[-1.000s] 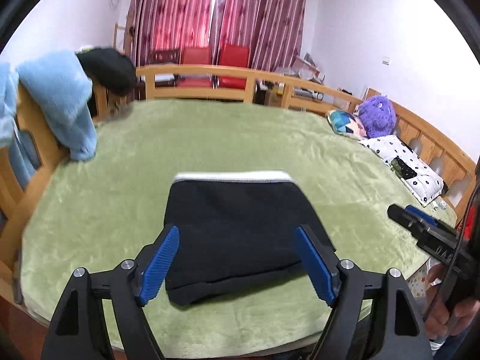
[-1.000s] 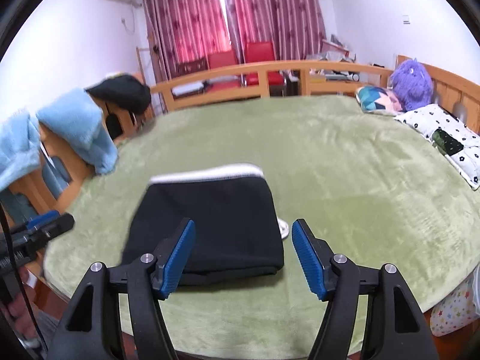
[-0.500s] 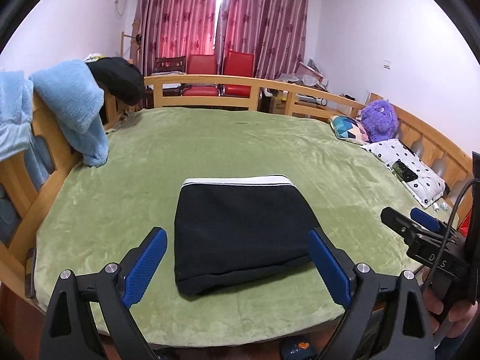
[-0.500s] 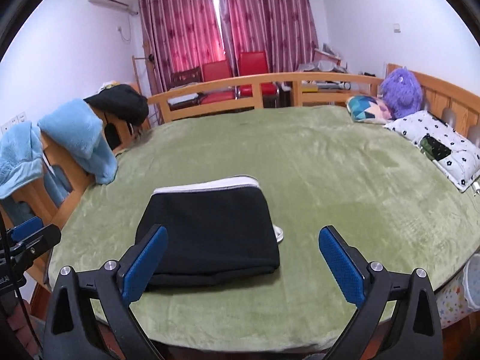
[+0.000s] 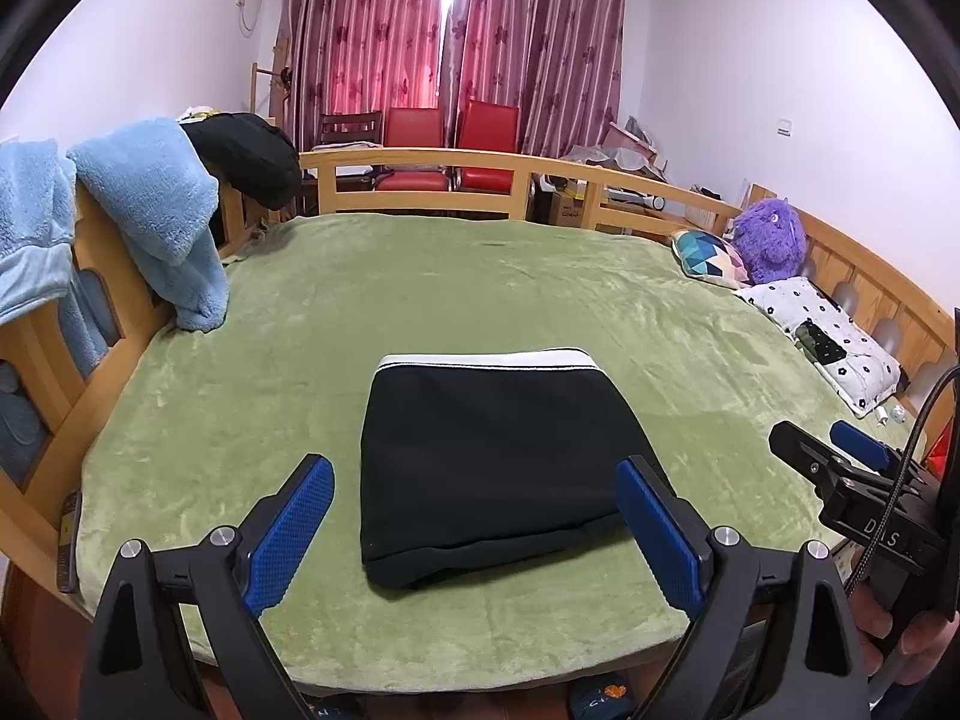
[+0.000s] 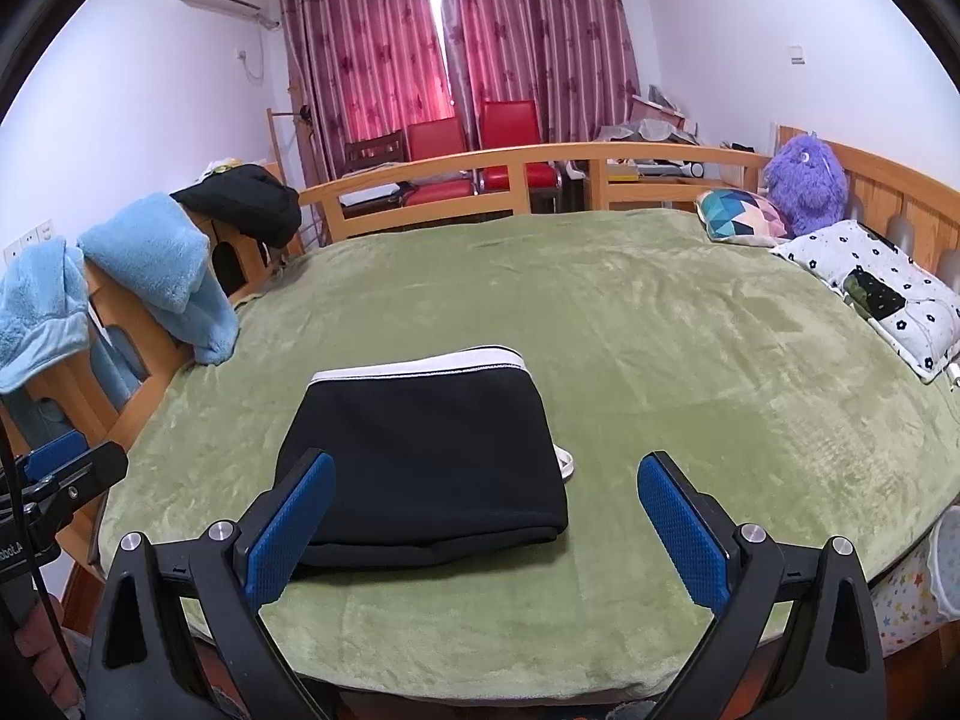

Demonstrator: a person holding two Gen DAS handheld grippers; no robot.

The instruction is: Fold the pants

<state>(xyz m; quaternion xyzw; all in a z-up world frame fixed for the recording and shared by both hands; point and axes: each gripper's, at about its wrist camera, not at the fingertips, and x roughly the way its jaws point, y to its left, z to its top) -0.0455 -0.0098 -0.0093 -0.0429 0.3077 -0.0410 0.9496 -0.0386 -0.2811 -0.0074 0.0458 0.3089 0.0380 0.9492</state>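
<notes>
Pants (image 5: 492, 456): black cloth, matt, smooth knit; white band along far edge. Bed cover (image 5: 420, 276): green plush, short nap, faint sheen. Bed rail (image 5: 420, 156): pale wood, smooth, varnished. Blue throw (image 5: 150, 204): fluffy fleece. Left hand-held gripper (image 5: 474, 516): matt black plastic, blue pads with fine dotted texture (rubbery look), shiny metal screws. Right hand-held gripper (image 6: 486, 516): same. Curtains (image 6: 456, 36): thin patterned cloth. Purple toy (image 6: 804, 180): shaggy plush.

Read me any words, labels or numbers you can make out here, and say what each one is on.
"D S": white letters on the right gripper body, partly hidden by a cable.
"boo A": partial white lettering on the left gripper body, cut off.
Cardboard box print: too small to read.
</notes>
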